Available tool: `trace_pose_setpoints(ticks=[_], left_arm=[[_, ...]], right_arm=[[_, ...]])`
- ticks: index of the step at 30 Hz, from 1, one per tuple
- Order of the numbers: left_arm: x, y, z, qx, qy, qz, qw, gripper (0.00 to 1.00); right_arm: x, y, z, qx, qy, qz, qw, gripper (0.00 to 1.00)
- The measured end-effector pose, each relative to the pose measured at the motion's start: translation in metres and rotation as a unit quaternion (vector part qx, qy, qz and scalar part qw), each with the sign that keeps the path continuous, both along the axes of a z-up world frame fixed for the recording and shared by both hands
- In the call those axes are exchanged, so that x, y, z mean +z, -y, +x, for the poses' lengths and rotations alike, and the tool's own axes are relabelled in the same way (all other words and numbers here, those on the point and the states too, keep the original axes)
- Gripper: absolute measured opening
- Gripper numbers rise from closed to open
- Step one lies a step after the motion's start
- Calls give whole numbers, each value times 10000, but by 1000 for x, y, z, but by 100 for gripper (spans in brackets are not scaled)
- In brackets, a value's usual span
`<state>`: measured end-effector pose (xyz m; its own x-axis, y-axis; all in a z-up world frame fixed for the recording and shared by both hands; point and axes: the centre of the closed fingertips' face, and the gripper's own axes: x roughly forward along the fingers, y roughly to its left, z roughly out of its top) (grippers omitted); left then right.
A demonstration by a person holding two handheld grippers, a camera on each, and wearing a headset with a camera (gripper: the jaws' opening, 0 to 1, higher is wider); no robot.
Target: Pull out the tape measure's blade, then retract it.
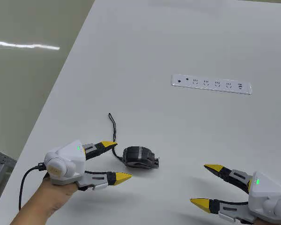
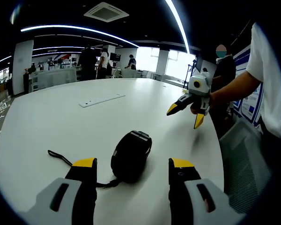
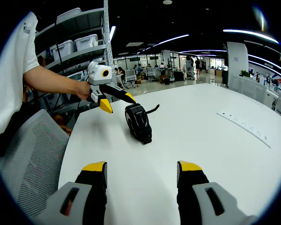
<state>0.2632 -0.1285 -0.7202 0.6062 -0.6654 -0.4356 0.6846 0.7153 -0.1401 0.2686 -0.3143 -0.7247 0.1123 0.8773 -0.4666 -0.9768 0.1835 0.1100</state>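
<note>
A black tape measure (image 1: 139, 157) lies on the white table (image 1: 178, 42), its black wrist cord (image 1: 113, 129) trailing away from it. My left gripper (image 1: 116, 161) is open just left of the case, its yellow tips straddling the cord's end without touching the case. The left gripper view has the tape measure (image 2: 131, 155) close ahead between the jaws of the left gripper (image 2: 133, 164). My right gripper (image 1: 207, 185) is open off to the right, apart from the case. Ahead of the right gripper (image 3: 143, 168), the tape measure (image 3: 138, 122) lies with its blade end facing me.
A white power strip (image 1: 210, 84) is set in the table farther back. The table's left edge runs diagonally, with grey floor (image 1: 28, 70) beyond. A grey mesh chair (image 3: 28, 159) stands by the table's near edge. People stand in the office behind.
</note>
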Motion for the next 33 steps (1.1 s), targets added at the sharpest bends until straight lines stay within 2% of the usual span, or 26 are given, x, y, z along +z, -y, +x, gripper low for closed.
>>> trace_pose_setpoints(ticks=[16,18,24,25,28,33], left_arm=[[-15,7,11,-294,-100,238,9992,55],[-18,8,13,-355,-94,332,9988,53],[-23,10,18,-356,-109,367,9986,52],[-23,11,17,-387,-138,320,9986,52],[-29,11,17,-443,-166,441,9979,47],[-31,10,18,-443,-205,398,9980,43]], right_arm=[[-5,-9,6,36,-60,-22,10000,61],[-5,-10,6,39,-67,-15,10000,61],[-5,-11,8,40,-72,-18,10000,60],[-6,-10,9,38,-74,-21,10000,60],[-8,-11,9,37,-98,-33,9999,60],[-9,-11,9,43,-123,-43,9999,59]])
